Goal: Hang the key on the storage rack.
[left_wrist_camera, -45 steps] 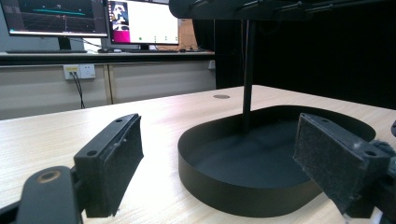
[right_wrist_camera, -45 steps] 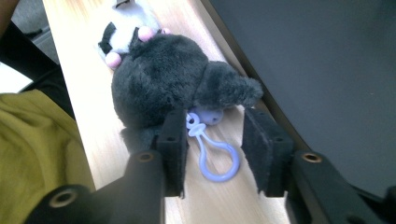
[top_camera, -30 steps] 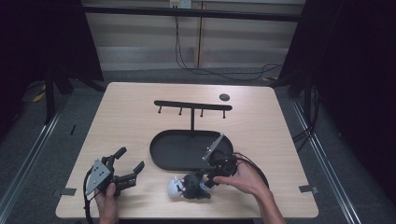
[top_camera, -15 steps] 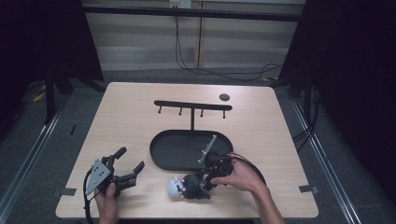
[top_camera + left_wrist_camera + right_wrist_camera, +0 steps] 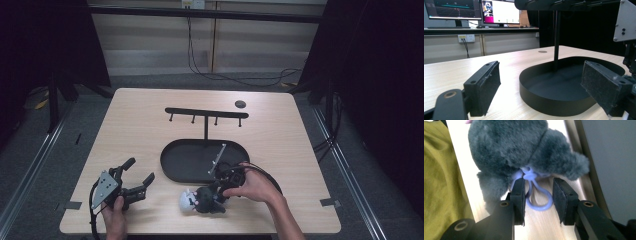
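At the near edge of the counter point(image 5: 150, 125), the grey plush toy point(image 5: 200, 200) lies on its side with its lilac loop point(image 5: 537, 195) turned toward the right hand-held gripper point(image 5: 538, 195). The jaws straddle that loop, one pad touching it, the other apart, not yet pinching, probably so the toy can be lifted by it. The left hand-held gripper point(image 5: 135, 177) rests wide open and empty, out of the way. Beyond stands the black tray point(image 5: 172, 165), whose hook rack point(image 5: 206, 113) seems meant for the loop.
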### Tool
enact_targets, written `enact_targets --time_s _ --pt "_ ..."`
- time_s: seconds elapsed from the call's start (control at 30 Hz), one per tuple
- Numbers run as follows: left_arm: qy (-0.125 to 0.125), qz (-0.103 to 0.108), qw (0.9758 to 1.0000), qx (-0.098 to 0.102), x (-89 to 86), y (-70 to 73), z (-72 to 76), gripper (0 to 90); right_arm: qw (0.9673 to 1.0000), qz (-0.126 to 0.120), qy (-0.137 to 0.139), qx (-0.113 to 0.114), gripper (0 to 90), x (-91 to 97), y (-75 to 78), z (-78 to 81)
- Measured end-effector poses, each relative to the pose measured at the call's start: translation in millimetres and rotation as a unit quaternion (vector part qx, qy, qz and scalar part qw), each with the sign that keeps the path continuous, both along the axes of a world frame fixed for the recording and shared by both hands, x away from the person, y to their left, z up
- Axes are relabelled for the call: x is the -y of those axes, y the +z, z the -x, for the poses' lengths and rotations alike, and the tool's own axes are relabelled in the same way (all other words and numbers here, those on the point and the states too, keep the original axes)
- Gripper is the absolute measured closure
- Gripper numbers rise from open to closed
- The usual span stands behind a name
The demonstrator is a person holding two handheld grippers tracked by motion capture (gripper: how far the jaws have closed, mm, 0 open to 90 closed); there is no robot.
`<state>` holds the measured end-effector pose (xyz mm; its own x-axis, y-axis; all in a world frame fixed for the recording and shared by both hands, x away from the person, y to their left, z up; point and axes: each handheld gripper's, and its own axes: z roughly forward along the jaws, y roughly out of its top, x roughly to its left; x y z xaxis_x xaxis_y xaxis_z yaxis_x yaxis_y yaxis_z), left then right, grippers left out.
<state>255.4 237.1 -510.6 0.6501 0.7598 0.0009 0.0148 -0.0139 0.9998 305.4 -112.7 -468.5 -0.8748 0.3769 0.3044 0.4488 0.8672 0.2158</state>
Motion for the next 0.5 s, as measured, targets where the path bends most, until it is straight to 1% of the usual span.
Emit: enact_targets --time_s 0.03,0.07,0.1,0.13,0.17,0.2,0.23,0.3,0.33,0.37,0.5 --pt "0.000 0.000 1.0000 0.000 0.0 0.0 0.0 15.3 1.0000 0.000 0.005 0.002 58.5 -0.8 -0.1 0.1" --pt "0.000 0.000 1.0000 0.000 0.0 0.0 0.0 15.3 0.9999 -0.001 0.009 0.008 53.7 -1.4 -0.5 0.3" --pt "0.000 0.000 1.0000 0.000 0.0 0.0 0.0 15.3 0.9996 0.003 0.012 0.025 54.9 -2.3 -0.1 0.6" --pt "0.000 0.000 1.0000 0.000 0.0 0.0 0.0 15.3 0.9996 0.004 0.011 0.024 57.6 -2.8 0.1 0.8" --pt "0.000 0.000 1.0000 0.000 0.0 0.0 0.0 15.3 0.9996 0.004 0.011 0.024 57.6 -2.8 0.1 0.8" --pt "0.000 0.000 1.0000 0.000 0.0 0.0 0.0 15.3 0.9994 -0.001 0.017 0.030 62.4 -2.7 -0.7 0.7" --pt "0.000 0.000 1.0000 0.000 0.0 0.0 0.1 15.3 0.9995 0.002 0.019 0.027 66.3 -3.4 -0.4 1.8" --pt "0.000 0.000 1.0000 0.000 0.0 0.0 0.0 15.3 0.9995 0.002 0.019 0.025 66.9 -4.5 -0.2 3.4" --pt "0.000 0.000 1.0000 0.000 0.0 0.0 0.1 15.3 0.9992 0.002 0.026 0.031 67.0 -4.1 -0.3 3.1" --pt "0.000 0.000 1.0000 0.000 0.0 0.0 0.0 15.3 0.9991 0.000 0.028 0.032 67.3 -4.0 -0.4 3.7" --pt "0.000 0.000 1.0000 0.000 0.0 0.0 0.0 15.3 0.9993 0.001 0.031 0.020 68.0 -4.7 1.0 6.3"
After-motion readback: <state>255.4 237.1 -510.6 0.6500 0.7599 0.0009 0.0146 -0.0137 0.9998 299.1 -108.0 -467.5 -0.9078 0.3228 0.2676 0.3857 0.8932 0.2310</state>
